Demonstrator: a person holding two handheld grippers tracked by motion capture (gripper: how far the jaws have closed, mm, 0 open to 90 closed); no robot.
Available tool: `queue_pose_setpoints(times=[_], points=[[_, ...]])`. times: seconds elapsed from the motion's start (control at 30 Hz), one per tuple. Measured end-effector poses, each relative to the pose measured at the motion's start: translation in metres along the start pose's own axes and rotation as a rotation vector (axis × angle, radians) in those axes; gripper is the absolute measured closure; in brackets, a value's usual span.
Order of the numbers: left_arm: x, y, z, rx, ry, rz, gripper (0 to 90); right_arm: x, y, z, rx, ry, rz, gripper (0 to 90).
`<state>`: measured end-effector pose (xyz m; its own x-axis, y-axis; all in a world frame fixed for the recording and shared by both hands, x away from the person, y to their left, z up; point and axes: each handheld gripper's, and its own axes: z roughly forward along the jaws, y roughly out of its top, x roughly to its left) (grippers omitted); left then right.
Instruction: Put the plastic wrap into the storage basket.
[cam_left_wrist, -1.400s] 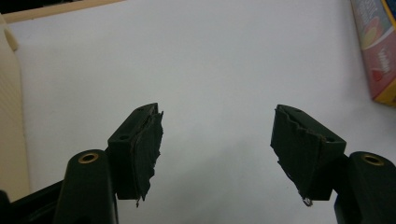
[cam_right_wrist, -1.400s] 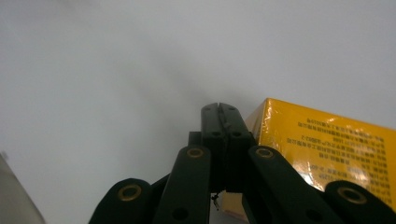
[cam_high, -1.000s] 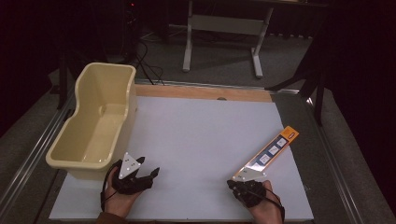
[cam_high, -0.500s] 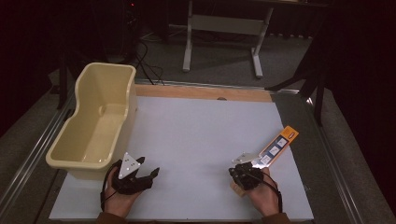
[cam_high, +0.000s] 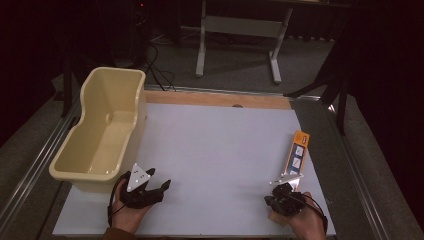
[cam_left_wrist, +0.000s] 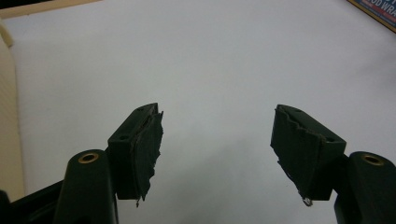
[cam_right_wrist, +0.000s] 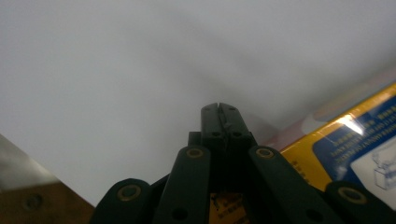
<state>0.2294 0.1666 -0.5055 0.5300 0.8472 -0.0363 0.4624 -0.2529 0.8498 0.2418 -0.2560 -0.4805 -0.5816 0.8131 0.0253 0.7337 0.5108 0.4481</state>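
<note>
Here the box (cam_high: 296, 157) lies just beyond the right hand-held gripper (cam_high: 285, 189).

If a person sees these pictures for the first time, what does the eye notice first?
The big cream tub at the left edge of the white table. Next, the long yellow and blue box near the right edge, just ahead of the shut right gripper. The left gripper rests open beside the tub.

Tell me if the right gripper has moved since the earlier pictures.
Yes. The right gripper has shifted in the high view, ending at the near end of the yellow box; its jaws are shut.
</note>
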Motion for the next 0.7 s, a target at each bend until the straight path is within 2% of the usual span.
queue_pose_setpoints(times=[0.03, 0.07, 0.1, 0.17, 0.23, 0.3, 0.33, 0.43, 0.5, 0.57, 0.63, 0.7], points=[[0.0, 0.0, 0.0, 0.0, -0.001, 0.0, 33.1, -0.001, 0.0, -0.001, 0.009, -0.012, -0.016, 85.8], [0.0, 0.0, 0.0, 0.001, -0.001, 0.001, 33.1, -0.001, 0.0, -0.003, -0.005, -0.013, -0.039, 72.6], [0.0, 0.0, 0.001, 0.002, -0.001, 0.001, 33.1, -0.001, 0.001, -0.006, -0.041, -0.019, -0.06, 65.9], [0.0, 0.0, 0.001, 0.005, -0.002, 0.001, 33.1, -0.007, 0.005, -0.013, -0.118, -0.034, -0.057, 54.4], [-0.001, 0.0, 0.001, 0.005, -0.001, 0.003, 33.1, -0.019, 0.011, -0.019, -0.182, -0.06, 0.009, 47.5], [-0.001, 0.0, 0.001, 0.005, -0.001, 0.001, 33.1, -0.033, 0.017, -0.022, -0.236, -0.132, 0.075, 37.3], [0.0, 0.0, 0.002, 0.006, 0.0, 0.001, 33.1, -0.04, 0.019, -0.022, -0.246, -0.167, 0.114, 33.9], [0.0, 0.0, 0.002, 0.007, -0.002, -0.001, 33.0, -0.062, 0.024, -0.016, -0.275, -0.222, 0.233, 29.0], [0.0, 0.0, 0.002, 0.007, -0.003, 0.0, 33.0, -0.076, 0.025, -0.007, -0.276, -0.255, 0.317, 23.3], [0.0, 0.0, 0.002, 0.008, -0.003, -0.001, 33.0, -0.082, 0.026, 0.0, -0.279, -0.283, 0.366, 18.5], [0.0, 0.0, 0.002, 0.009, -0.004, -0.003, 33.0, -0.087, 0.027, 0.008, -0.264, -0.304, 0.422, 13.5], [0.0, 0.0, 0.002, 0.008, -0.005, -0.003, 33.0, -0.09, 0.028, 0.015, -0.237, -0.335, 0.458, 11.5]])
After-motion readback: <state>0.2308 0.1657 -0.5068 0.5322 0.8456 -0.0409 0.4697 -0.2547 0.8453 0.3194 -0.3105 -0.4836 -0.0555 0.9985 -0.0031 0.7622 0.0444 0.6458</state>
